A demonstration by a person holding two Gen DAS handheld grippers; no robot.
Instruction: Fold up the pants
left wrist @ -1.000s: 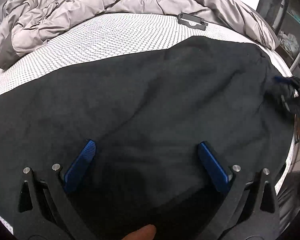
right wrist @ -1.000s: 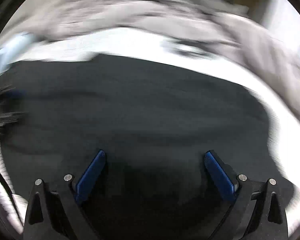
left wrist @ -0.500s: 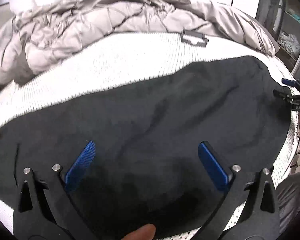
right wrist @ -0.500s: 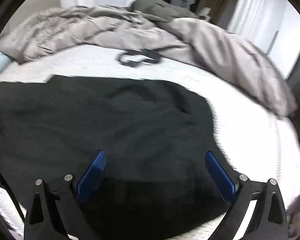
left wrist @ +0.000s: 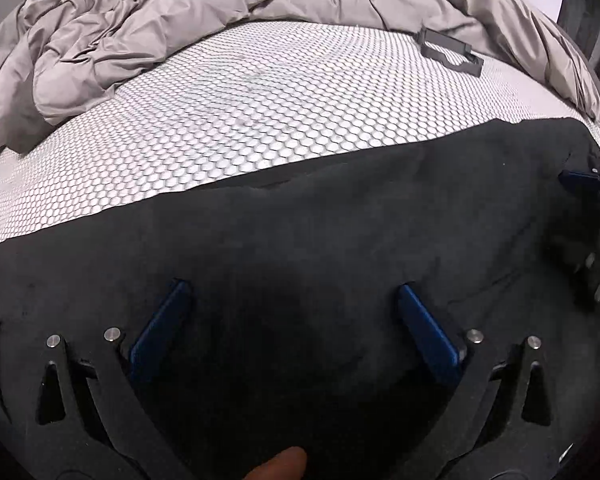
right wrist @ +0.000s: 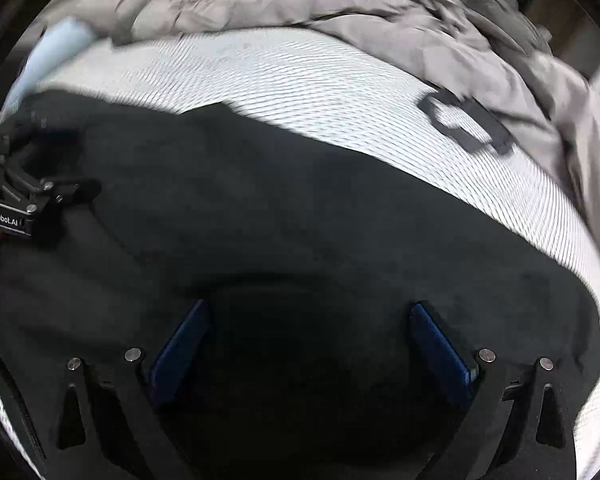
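Black pants (left wrist: 320, 232) lie spread flat across the near half of a white honeycomb-patterned mattress (left wrist: 240, 112). My left gripper (left wrist: 294, 292) hovers low over the cloth, open, its blue pads wide apart with nothing between them. My right gripper (right wrist: 310, 312) is also open above the pants (right wrist: 280, 216), nothing gripped. In the left wrist view the right gripper (left wrist: 584, 188) shows at the right edge of the pants. The right wrist view has the black body of the left gripper (right wrist: 32, 196) at its left edge. That view is blurred.
A crumpled grey duvet (left wrist: 140, 20) is heaped along the far side of the mattress. A small grey rectangular frame (left wrist: 450, 50) lies on the mattress at the far right, also seen as the same frame (right wrist: 466, 122). A fingertip (left wrist: 278, 466) shows at the bottom.
Both grippers stayed open and came back down close over the pants after lifting half a second ago. The right wrist view has swung sideways. The pants now lie flatter, their far edge straighter.
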